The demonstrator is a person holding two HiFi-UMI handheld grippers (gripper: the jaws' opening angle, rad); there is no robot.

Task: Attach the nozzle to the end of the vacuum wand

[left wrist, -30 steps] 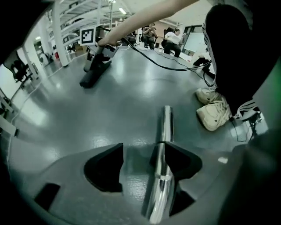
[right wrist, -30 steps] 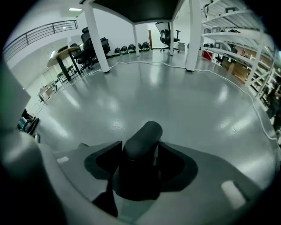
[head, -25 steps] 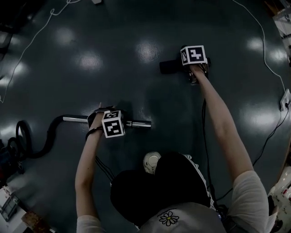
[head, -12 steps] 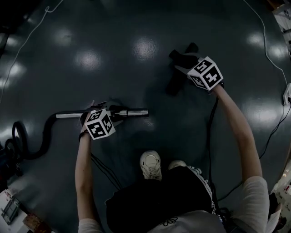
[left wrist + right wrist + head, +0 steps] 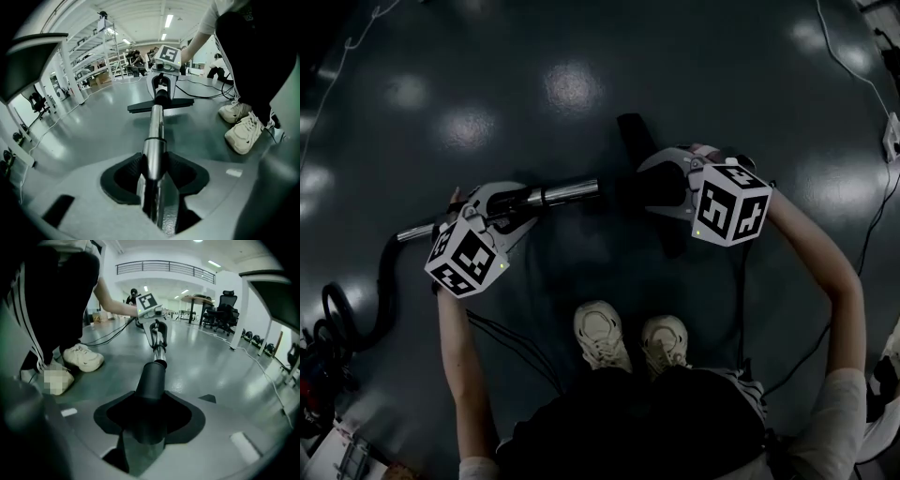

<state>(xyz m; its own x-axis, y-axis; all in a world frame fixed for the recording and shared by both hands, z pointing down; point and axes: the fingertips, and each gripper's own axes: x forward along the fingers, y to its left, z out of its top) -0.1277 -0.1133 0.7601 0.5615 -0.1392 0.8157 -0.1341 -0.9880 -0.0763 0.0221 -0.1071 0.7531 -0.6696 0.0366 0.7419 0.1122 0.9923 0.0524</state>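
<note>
The left tool [image 5: 521, 199], its jaws closing, grips the chrome wand [image 5: 153, 140]. The right tool [image 5: 662, 187] clamps the black nozzle [image 5: 151, 380], whose neck points at the wand's free end.

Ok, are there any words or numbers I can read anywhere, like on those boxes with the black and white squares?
No words or numbers can be read anywhere in these views.
Marker cube at the head view's left: black-and-white square pattern, no letters.
Marker cube at the head view's right: the same kind of pattern, no letters.
White shoes: no print that can be made out.
</note>
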